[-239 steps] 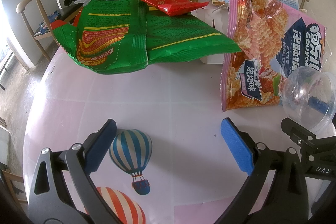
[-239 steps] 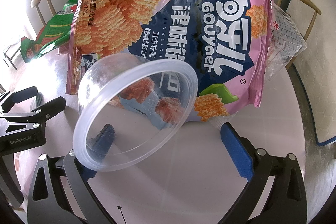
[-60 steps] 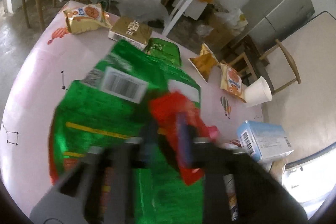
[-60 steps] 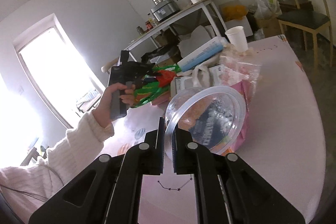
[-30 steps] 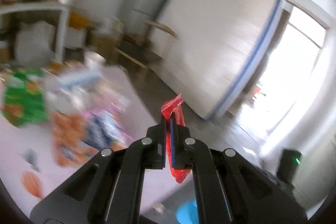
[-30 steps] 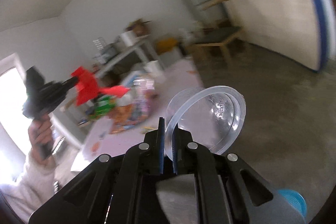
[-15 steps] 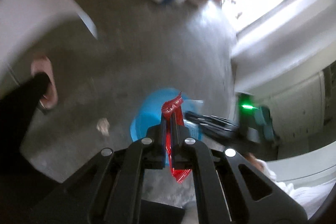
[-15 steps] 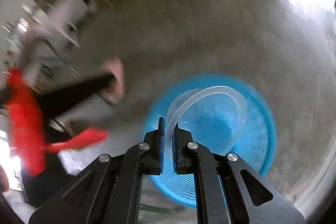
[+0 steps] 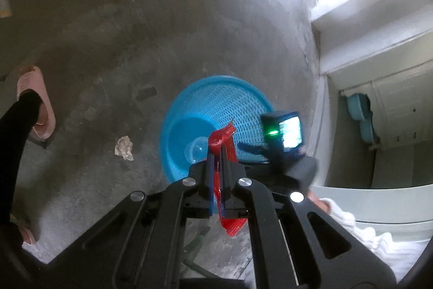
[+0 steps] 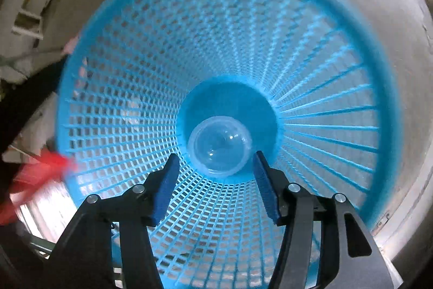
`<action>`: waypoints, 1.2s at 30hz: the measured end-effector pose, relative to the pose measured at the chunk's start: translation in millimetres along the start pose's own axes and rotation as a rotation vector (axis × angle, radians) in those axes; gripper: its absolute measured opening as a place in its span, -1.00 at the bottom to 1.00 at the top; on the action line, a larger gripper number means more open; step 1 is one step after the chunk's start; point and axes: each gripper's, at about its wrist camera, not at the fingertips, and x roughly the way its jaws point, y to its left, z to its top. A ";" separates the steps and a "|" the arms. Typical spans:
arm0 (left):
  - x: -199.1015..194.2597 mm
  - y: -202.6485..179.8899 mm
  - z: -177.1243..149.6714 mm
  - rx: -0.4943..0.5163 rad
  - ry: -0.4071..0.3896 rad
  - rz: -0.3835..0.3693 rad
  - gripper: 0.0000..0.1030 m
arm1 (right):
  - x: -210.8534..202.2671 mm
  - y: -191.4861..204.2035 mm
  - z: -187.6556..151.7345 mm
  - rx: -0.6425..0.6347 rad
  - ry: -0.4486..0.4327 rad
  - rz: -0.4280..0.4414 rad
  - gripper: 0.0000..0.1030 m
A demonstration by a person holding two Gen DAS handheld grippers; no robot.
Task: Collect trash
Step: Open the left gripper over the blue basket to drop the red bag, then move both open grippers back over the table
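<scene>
On the bare concrete floor stands one blue mesh basket (image 9: 238,99), the biggest thing here. Inside it, flat on the solid bottom, lies a single clear plastic bowl (image 10: 219,146) — mouth up, apart from both tools. The right gripper (image 10: 216,175) hangs over the basket's mouth with its jaws spread wide and nothing between them. The left gripper (image 9: 216,161) hovers above the basket's near rim, jaws pinched tight on one red wrapper (image 9: 223,138) that pokes out above and below the fingers. One pink slipper (image 9: 36,102) is off to the side, and one crumpled scrap of paper (image 9: 124,148) lies just beside the basket.
</scene>
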 end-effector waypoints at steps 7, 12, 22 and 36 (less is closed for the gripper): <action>31.1 -9.2 12.5 -0.030 0.036 -0.020 -0.26 | -63.3 -16.8 0.9 0.083 -0.121 0.037 0.08; -6.9 -18.1 17.3 0.003 -0.031 -0.011 -0.26 | -103.6 -15.1 7.3 0.081 -0.206 0.056 0.08; -194.0 -3.0 -40.4 0.057 -0.323 0.059 -0.26 | -195.6 86.3 33.2 -0.087 -0.367 0.292 0.08; -452.1 180.9 -145.2 -0.346 -0.801 0.429 0.19 | -298.5 371.8 77.9 -0.657 -0.420 0.624 0.28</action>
